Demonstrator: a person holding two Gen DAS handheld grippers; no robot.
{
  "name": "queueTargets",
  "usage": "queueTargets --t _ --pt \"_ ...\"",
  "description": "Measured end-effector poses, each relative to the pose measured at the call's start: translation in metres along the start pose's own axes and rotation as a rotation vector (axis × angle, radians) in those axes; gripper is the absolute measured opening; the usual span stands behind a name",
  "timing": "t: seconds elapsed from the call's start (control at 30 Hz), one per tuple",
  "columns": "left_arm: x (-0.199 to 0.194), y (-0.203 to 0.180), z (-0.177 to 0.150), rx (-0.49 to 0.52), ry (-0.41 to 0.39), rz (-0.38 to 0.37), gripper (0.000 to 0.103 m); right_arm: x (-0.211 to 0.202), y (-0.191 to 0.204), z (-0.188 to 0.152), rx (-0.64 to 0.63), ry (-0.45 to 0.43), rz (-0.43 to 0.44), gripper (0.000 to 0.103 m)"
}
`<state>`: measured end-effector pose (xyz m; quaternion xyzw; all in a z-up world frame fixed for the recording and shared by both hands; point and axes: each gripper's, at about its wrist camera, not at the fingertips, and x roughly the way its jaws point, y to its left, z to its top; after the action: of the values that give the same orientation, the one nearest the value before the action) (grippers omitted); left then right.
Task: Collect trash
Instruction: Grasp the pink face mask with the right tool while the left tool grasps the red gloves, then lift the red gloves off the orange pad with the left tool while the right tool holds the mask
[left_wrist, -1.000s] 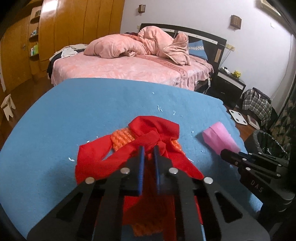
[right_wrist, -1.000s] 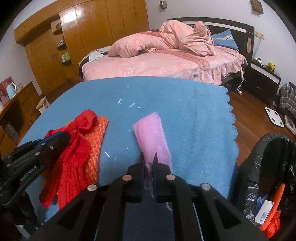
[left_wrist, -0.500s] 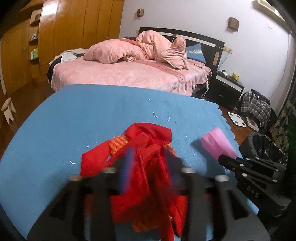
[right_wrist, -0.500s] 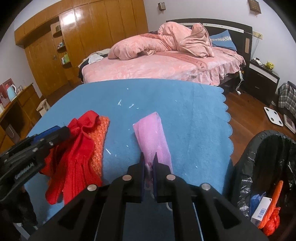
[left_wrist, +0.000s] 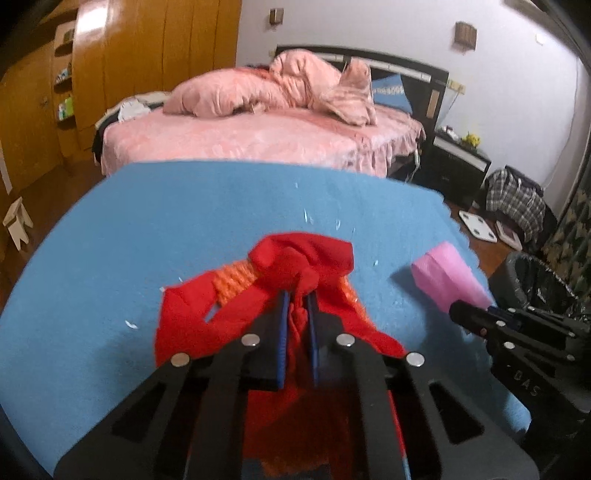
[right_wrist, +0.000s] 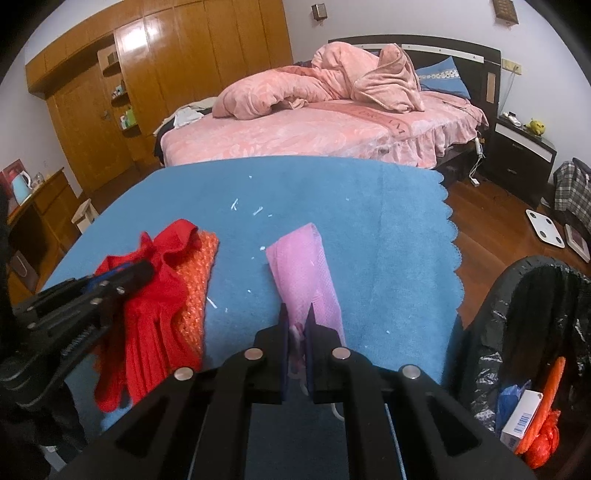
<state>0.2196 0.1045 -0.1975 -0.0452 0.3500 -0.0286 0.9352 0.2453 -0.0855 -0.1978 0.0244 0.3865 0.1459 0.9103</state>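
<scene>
Grippers clench trash on the blue cloth: left gripper pinching the red bag, right gripper the pink wrapper, ready for the bin at lower right.

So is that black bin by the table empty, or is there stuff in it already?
Not empty. The black bin already holds a small white box and orange scraps; how full it is, cannot tell.

Home bedroom: pink-quilted bed, wooden wardrobe, nightstand.
</scene>
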Motion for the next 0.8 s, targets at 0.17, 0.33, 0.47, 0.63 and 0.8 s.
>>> queueTargets --t 0.17,0.33,0.47,0.63,0.8 --pt "-0.032 -0.003 0.010 -0.022 -0.091 -0.015 0.009 -0.014 -0.003 0.003 0.009 -0.034 0.004 0.007" --pt "-0.048 -0.008 0.015 -0.019 -0.115 -0.025 0.009 -0.030 -0.003 0.008 0.011 -0.062 0.010 0.007" --pt "-0.058 -0.015 0.016 -0.016 -0.125 -0.033 0.009 -0.042 -0.005 0.011 0.017 -0.081 0.013 0.007" --pt "-0.079 -0.029 0.015 0.008 -0.170 -0.057 0.008 -0.061 -0.007 0.013 0.019 -0.105 0.015 0.007" --pt "-0.092 -0.046 0.012 0.038 -0.188 -0.087 0.008 -0.075 -0.011 0.013 0.015 -0.119 0.012 0.007"
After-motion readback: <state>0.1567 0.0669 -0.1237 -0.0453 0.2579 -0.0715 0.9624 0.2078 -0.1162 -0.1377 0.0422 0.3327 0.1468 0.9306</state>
